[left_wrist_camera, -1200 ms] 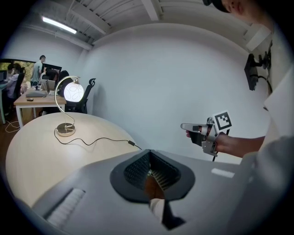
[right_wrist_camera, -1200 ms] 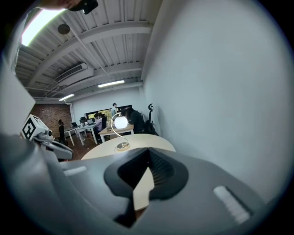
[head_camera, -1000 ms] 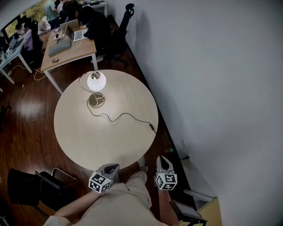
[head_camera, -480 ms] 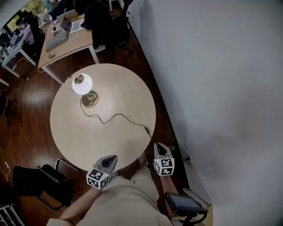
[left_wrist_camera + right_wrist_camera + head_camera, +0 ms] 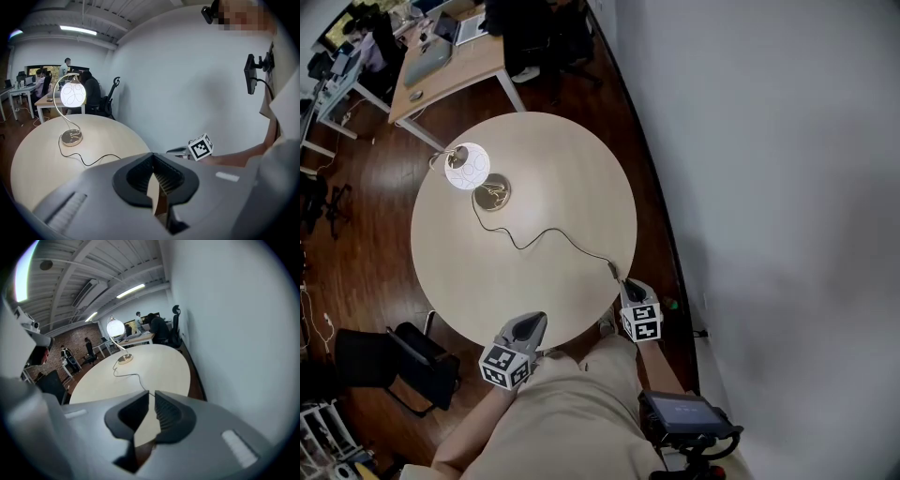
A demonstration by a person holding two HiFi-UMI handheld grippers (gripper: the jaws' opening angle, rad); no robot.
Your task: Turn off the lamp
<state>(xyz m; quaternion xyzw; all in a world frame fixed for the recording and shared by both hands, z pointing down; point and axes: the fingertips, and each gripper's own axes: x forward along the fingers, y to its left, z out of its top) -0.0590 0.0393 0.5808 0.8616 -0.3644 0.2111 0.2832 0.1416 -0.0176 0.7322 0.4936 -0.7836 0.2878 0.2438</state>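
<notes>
The lamp stands lit on the far left of the round table (image 5: 572,169), its white globe (image 5: 468,166) above a brass base (image 5: 494,194). Its black cord (image 5: 546,234) runs to an inline switch (image 5: 614,270) at the table's near right edge. My right gripper (image 5: 628,284) is just short of that switch. Its jaws have just been opening and stand a narrow gap apart, with nothing between them (image 5: 151,392). My left gripper (image 5: 534,322) hovers at the near edge with its tips together and empty (image 5: 152,154). The left gripper view shows the lamp (image 5: 72,93) far ahead.
A white wall (image 5: 769,187) runs close along the table's right side. Desks with laptops (image 5: 441,56) and seated people lie beyond the table. A black chair (image 5: 403,366) stands at the near left, and a dark tablet-like device (image 5: 680,410) sits by my right leg.
Both grippers have moved forward to the table's near edge. The right one has come down by the cord's switch end. The view has shifted toward the table.
</notes>
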